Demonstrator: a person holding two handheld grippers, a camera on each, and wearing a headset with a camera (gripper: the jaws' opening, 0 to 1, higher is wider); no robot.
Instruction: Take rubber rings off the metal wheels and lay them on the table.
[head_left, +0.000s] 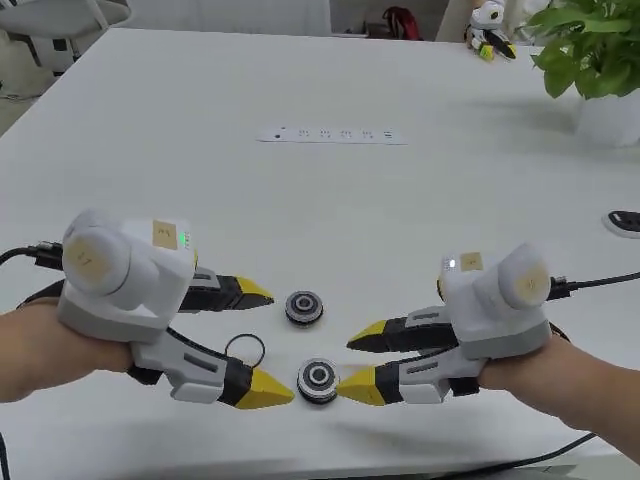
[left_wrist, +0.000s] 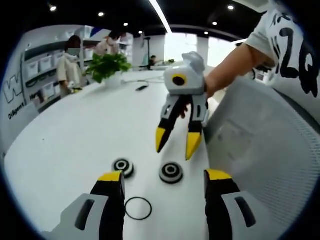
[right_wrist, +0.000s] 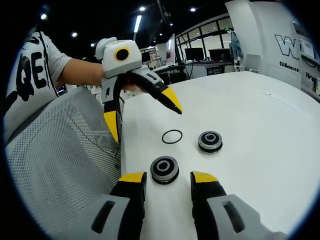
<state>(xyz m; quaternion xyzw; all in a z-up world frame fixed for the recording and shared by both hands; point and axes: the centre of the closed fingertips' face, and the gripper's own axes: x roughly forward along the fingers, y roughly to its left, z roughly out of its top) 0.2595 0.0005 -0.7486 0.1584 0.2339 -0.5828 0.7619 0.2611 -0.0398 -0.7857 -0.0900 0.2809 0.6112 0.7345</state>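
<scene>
You worked at the white table (head_left: 330, 200). Your left gripper (head_left: 279, 346) had its jaws wide apart, gripping nothing. Your right gripper (head_left: 347, 365) was also parted, less widely. One metal wheel (head_left: 318, 380) lay between the facing tips, the second wheel (head_left: 304, 308) just beyond. A loose rubber ring (head_left: 246, 349) lay flat on the table between the left jaws.

White table (head_left: 300, 190), potted plant (head_left: 590, 50)
</scene>
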